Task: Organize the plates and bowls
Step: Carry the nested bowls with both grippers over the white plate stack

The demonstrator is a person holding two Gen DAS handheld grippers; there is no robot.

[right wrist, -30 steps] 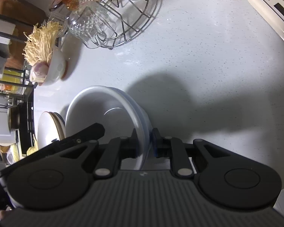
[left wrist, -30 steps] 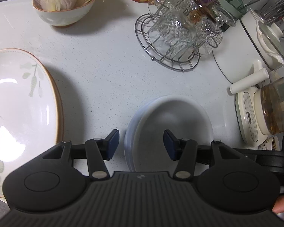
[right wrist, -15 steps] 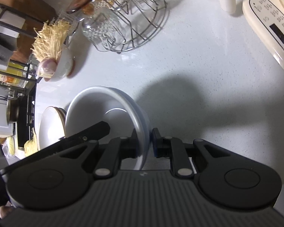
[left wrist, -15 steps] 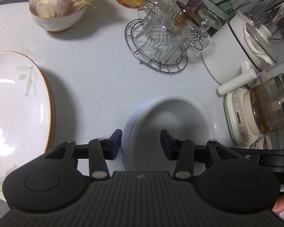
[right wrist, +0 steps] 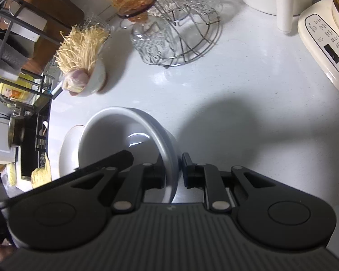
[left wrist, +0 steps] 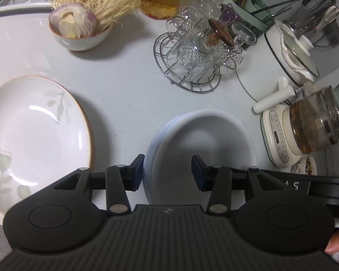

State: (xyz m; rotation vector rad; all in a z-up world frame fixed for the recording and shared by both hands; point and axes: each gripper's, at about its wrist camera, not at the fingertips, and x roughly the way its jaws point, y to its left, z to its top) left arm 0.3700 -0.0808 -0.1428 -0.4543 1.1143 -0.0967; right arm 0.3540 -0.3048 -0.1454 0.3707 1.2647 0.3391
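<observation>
Left gripper (left wrist: 167,174): fingers (left wrist: 136,172) spread wide, straddling the near left rim of the white bowl (left wrist: 203,149); left pad just outside the rim, right pad over the bowl's inside, neither clearly pressing on it. Holding nothing.

Right gripper (right wrist: 173,172): fingers (right wrist: 188,172) drawn close together, clamped on the near right rim of the same white bowl (right wrist: 124,140), one pad inside the wall, one outside. Whether the bowl's base touches the desk (right wrist: 237,94): cannot tell.

White bowl near the middle of the desk (left wrist: 124,94), seemingly nested in a matching one, with stacked rims showing on its left side. Large leaf-patterned plate (left wrist: 34,140) to the left, well apart from the bowl. Small bowl of onion and enoki mushrooms (left wrist: 79,31) far left. Wire rack of crystal glasses (left wrist: 192,63) far, centre. White pot with lid (left wrist: 289,61) and kettle base carrying a glass jug (left wrist: 305,131) on the right.

Against one second ago: same clamp by the right gripper on the rim, same wide spread of the left. Left view pulled back and shifted right, with more of the plate, the whole onion bowl and the utensil holder now inside the frame. Right view likewise drawn back, the rack and kettle base further into sight. Bowl in much the same spot between the fingers.
</observation>
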